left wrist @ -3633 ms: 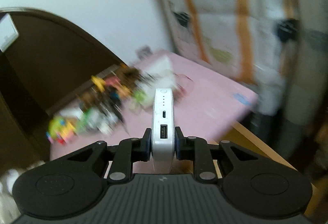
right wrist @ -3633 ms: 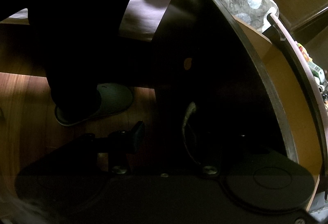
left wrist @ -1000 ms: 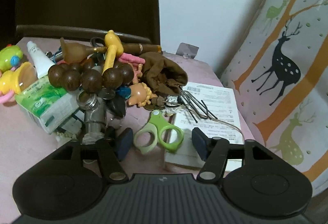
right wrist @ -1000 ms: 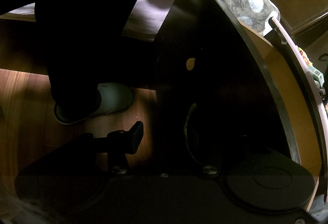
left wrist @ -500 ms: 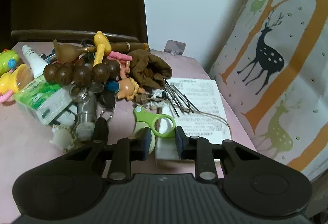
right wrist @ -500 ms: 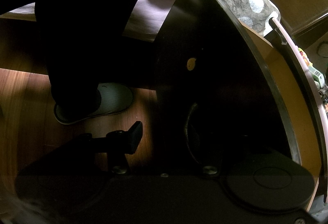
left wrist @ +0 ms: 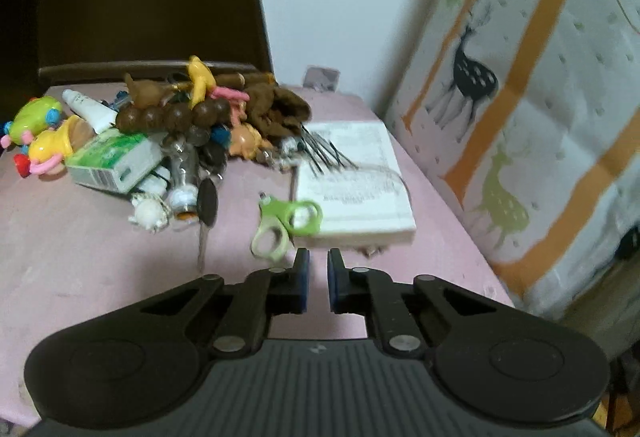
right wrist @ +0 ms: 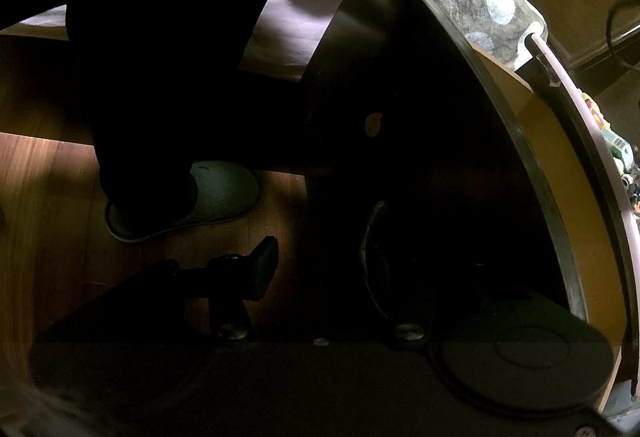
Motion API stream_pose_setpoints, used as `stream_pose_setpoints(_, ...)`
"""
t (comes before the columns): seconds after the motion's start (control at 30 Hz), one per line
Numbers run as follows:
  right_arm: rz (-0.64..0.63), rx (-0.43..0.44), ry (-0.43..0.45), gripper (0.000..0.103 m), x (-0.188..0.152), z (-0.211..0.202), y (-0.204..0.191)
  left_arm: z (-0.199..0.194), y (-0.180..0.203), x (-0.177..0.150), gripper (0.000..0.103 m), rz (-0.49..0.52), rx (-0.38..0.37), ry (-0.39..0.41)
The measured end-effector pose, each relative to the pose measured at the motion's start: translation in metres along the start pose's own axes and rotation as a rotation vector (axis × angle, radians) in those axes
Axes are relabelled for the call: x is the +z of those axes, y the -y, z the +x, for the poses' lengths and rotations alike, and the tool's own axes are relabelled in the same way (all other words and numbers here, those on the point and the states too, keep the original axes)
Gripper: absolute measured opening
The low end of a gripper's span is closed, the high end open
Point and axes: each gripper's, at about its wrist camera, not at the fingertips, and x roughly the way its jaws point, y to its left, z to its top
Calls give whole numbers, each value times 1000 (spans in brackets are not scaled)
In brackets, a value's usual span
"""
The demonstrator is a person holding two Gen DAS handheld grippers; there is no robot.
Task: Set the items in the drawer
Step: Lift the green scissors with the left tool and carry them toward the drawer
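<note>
On the pink table (left wrist: 80, 265), the left gripper (left wrist: 318, 283) is hovering with its two fingers (left wrist: 301, 279) nearly closed on nothing, a narrow gap showing between the blue pads. Just beyond the tips, one pair of green scissors (left wrist: 286, 227) is lying, its handle loops overlapping the near left corner of one white booklet (left wrist: 356, 193). To the far left, one heap of clutter is sitting: one string of brown beads (left wrist: 172, 115), one green tissue pack (left wrist: 112, 161), one white tube (left wrist: 90, 109). In the right wrist view, the right gripper (right wrist: 320, 269) is pointing toward the dark drawer front (right wrist: 420, 157), its one visible finger (right wrist: 264, 267) standing well left of the handle (right wrist: 370, 249); the other finger is lost in shadow, so its opening cannot be told.
</note>
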Motion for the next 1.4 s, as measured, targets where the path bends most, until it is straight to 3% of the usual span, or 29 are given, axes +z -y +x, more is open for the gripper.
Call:
stream_pose_setpoints(0.03,1,0,-1,50,0,0,0,0,8,-2,14,73,49,-6)
stream_pose_setpoints(0.07,1,0,-1,50,0,1,0,2,21,-6,37,193,127,-6)
stream_pose_setpoints(0.1,1,-1,-1,50,0,1,0,2,34,-10,69,320,197,6)
stream_pose_setpoints(0.3,-2,0,0,53,0,1,0,17,57,-10,71,557,315,49)
stream_pose_setpoints(0.37,-3,0,1,53,-1,1,0,29,58,-8,66,610,338,16)
stream_pose_setpoints(0.43,-5,0,2,52,-1,1,0,40,58,-8,50,653,350,-17)
stream_pose_setpoints(0.47,-6,0,4,52,-1,1,0,44,57,-7,36,667,352,-31)
stream_pose_setpoints(0.53,-9,0,5,52,-2,1,0,50,55,-5,29,681,351,-58)
stream_pose_setpoints(0.6,-10,1,5,52,-2,1,0,50,52,-1,7,660,341,-85)
stream_pose_setpoints(1.1,-5,1,-4,50,0,1,0,-35,52,-16,4,458,247,1)
stream_pose_setpoints(1.4,-5,0,-10,50,0,1,1,-94,74,-49,4,397,154,3)
